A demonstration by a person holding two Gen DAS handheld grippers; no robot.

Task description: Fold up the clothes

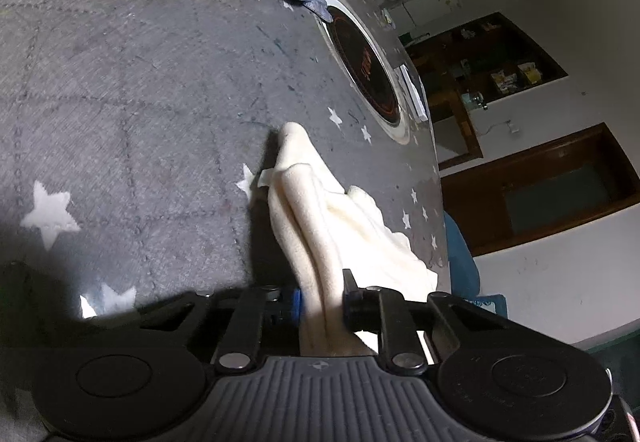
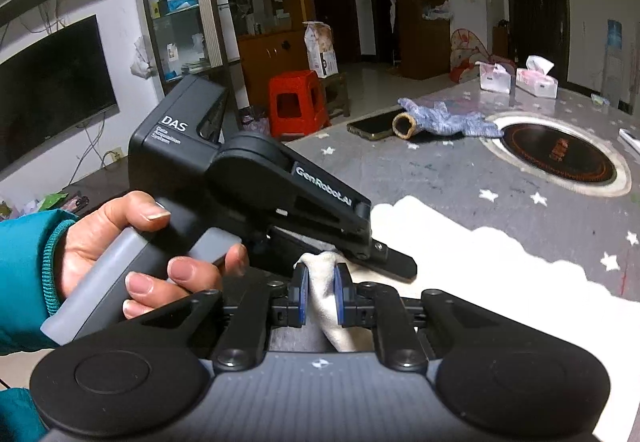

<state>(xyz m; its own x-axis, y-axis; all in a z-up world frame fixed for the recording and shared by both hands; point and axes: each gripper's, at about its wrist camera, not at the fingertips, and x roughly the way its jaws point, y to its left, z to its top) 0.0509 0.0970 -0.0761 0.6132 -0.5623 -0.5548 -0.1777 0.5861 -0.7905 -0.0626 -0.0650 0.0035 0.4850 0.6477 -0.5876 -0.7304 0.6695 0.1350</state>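
Left wrist view: the left gripper at lower centre is clamped on a fold of the cream garment, which stretches up-frame onto the grey starred table.

Right wrist view: the right gripper at lower centre pinches a bunched edge of the same garment, the rest spreading right across the table; the left gripper, held by a hand, lies just above it.

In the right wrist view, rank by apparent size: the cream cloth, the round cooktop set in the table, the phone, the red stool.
1. cream cloth, though its nearness to the camera inflates it
2. round cooktop
3. red stool
4. phone
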